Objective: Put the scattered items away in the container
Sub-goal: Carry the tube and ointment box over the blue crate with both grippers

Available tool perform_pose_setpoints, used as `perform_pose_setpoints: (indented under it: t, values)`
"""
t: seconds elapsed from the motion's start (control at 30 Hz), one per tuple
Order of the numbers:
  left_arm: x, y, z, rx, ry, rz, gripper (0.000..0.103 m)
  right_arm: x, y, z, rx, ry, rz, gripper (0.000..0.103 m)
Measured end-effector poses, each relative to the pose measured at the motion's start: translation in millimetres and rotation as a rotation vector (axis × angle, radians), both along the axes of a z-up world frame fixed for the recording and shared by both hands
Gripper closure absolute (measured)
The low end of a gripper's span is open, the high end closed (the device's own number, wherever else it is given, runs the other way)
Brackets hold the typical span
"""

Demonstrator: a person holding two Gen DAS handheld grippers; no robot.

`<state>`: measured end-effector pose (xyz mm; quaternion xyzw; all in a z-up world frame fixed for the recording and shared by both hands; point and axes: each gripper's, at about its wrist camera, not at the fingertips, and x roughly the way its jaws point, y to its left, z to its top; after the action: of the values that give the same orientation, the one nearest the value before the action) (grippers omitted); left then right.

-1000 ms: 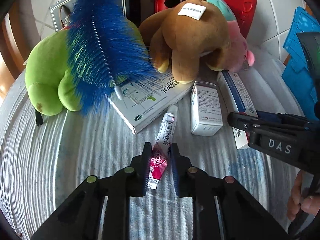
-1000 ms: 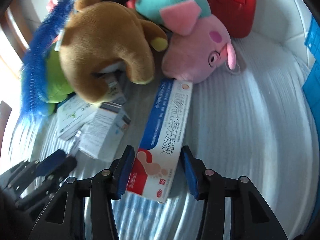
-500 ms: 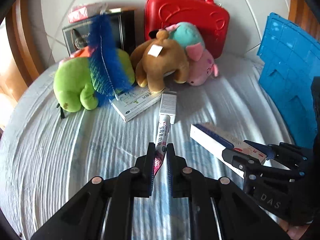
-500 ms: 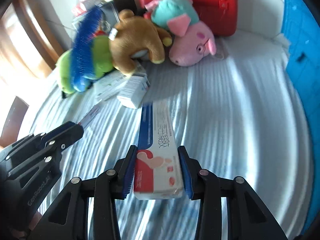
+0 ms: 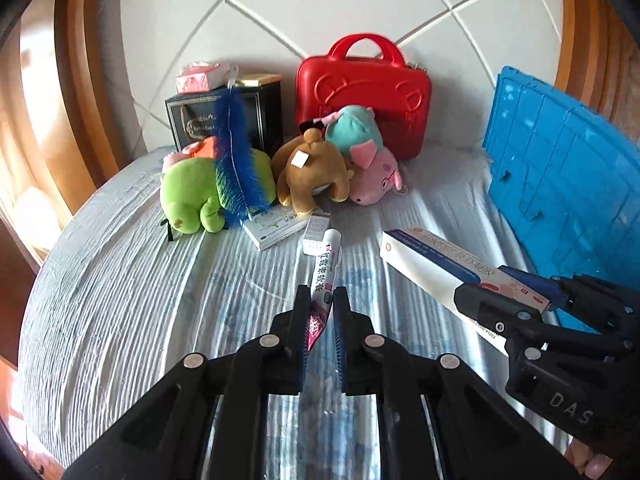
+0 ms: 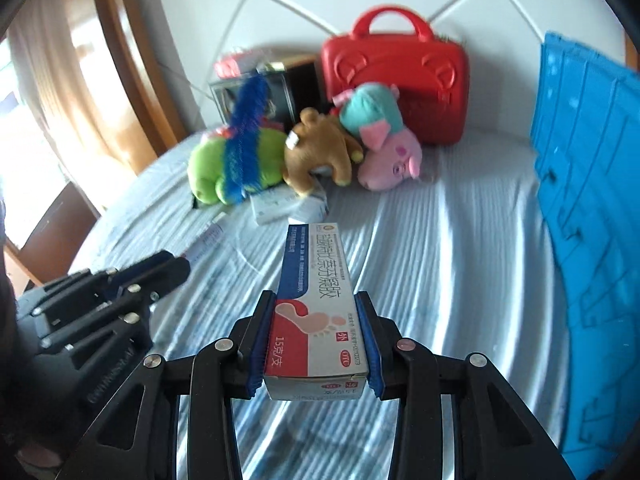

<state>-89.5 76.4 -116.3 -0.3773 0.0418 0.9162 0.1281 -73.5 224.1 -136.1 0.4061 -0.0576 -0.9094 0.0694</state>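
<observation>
Rippled pale-blue bedding (image 5: 120, 300) carries fuzzy plush toys (image 5: 312, 176) and a glossy red hard case (image 5: 362, 96); a ribbed blue plastic container (image 5: 568, 184) stands at the right. Held above it, the left gripper (image 5: 320, 320) pinches a slim ointment tube (image 5: 326, 264) (crimped end), and the right gripper (image 6: 316, 344) clamps a long cardboard box (image 6: 316, 280).

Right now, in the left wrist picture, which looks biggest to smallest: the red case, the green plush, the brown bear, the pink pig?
1. red case
2. green plush
3. brown bear and pink pig look alike; the pig is partly hidden behind the bear, so no ranking between them.
</observation>
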Motion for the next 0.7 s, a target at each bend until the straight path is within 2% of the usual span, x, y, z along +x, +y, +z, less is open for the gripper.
perform_pose_setpoints:
  t: [0.4, 0.53, 0.7]
  values:
    - [60.4, 1.0, 57.8, 0.061, 0.107, -0.108, 0.092, 82.1, -2.5, 84.4, 0.054, 0.175, -0.114, 0.064]
    - [81.9, 17.2, 80.9, 0.091, 0.145, -0.164, 0.092, 115.2, 12.7, 114.6, 0.081, 0.235, -0.180, 0.064]
    - [108.5, 59.4, 113.8, 0.117, 0.210, -0.244, 0.092, 154.2, 50.1, 152.2, 0.114, 0.321, -0.269, 0.064]
